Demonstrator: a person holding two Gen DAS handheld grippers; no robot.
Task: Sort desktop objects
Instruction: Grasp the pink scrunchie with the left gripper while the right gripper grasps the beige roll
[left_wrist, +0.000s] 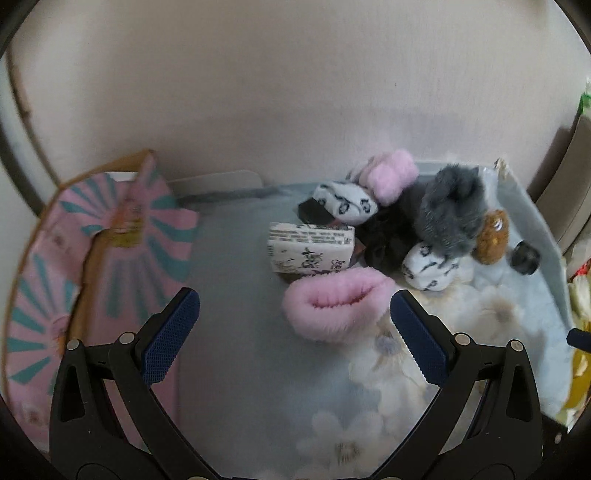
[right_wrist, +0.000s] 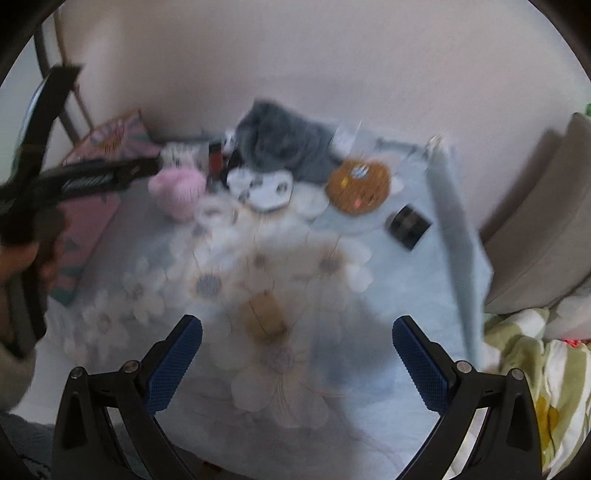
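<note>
left gripper (left_wrist: 295, 332) spread, empty, near fluffy pink fabric ring (left_wrist: 334, 302) beside white printed box (left_wrist: 310, 251) on floral desk mat (left_wrist: 388, 373). right gripper (right_wrist: 297, 362) spread, empty. i expect soft plush to squash, slip; neighbours nudged.

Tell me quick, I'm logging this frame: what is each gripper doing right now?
Left gripper: jaws open, holding nothing, near the pink fluffy cuff.
Right gripper: jaws open, holding nothing, above the floral cloth.
</note>
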